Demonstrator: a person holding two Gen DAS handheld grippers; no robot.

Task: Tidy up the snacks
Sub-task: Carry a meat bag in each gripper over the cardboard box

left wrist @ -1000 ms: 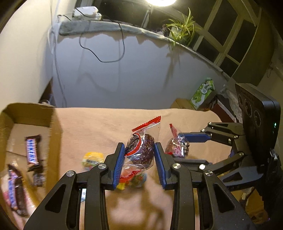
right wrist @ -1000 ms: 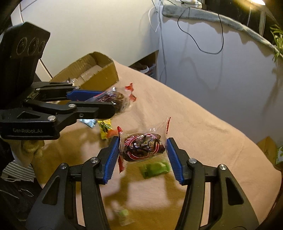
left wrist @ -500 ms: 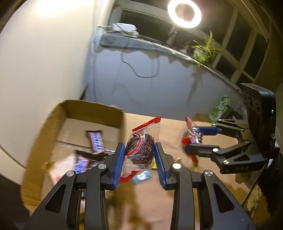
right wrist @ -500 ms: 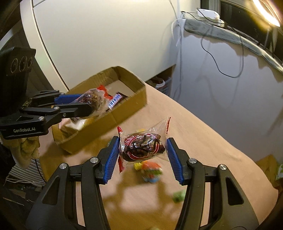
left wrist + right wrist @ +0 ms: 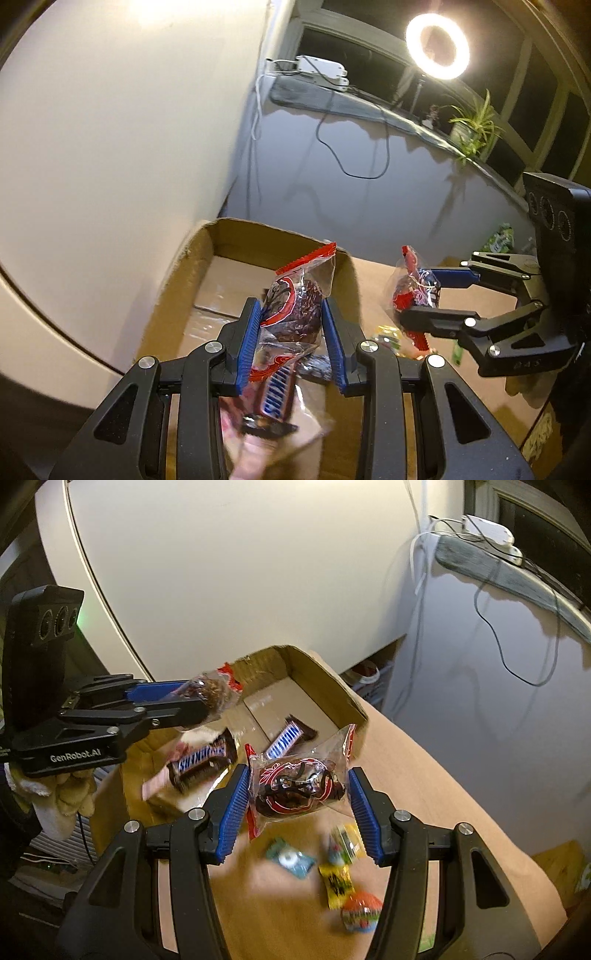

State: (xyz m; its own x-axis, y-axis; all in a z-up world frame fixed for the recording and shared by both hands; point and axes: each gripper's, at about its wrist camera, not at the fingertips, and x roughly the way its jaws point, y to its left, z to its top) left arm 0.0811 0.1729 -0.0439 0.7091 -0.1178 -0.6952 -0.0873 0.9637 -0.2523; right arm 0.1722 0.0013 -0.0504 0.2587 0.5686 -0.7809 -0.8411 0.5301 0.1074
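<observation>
A clear, red-edged snack packet is pinched between the blue pads of the left hand-held gripper, above the open cardboard box. A second such packet is clamped crosswise by the right hand-held gripper, held over the tabletop just beside the box's near corner. Inside the box, two brown chocolate bars are seen lying flat. Small wrapped sweets — green, yellow, orange — are scattered, blurred, on the tabletop below.
</observation>
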